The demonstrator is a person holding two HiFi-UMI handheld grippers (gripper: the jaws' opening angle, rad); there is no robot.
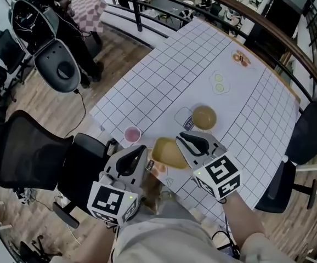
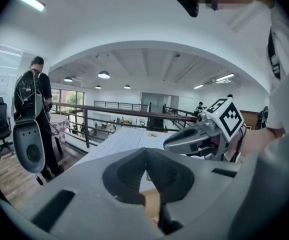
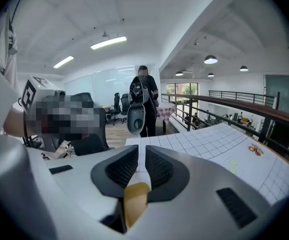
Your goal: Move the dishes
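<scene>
Left claw hangs above the counter, just left of the yellow dish. In the left gripper view its tips meet, so it is closed with nothing pinched. A tan patch shows through the gap behind the tips, can't tell what it is. The pink cup sits on the counter just beyond and left of the yellow dish, untouched.

The yellow dish lies at the near edge of the counter, between the two claws and below them.

Right claw hovers over the yellow dish's right side. In the right gripper view the jaws stand a narrow slit apart. Counter cloth shows through between the pads and the yellow dish through the lower part. The pads don't press on it.

The brown bowl is beyond and right of the yellow dish. The plate with green slices is farther beyond that.

Step, as a judgement: between grasps, no dish gripped, and the yellow dish looks like the pick in hand. The next move likely calls for bringing the right claw down, spreading it wider than the rim and closing on the dish's right edge. The left claw would need to open if it is to steady the other side. The dish sits close to the counter's edge, so go gently.
</scene>
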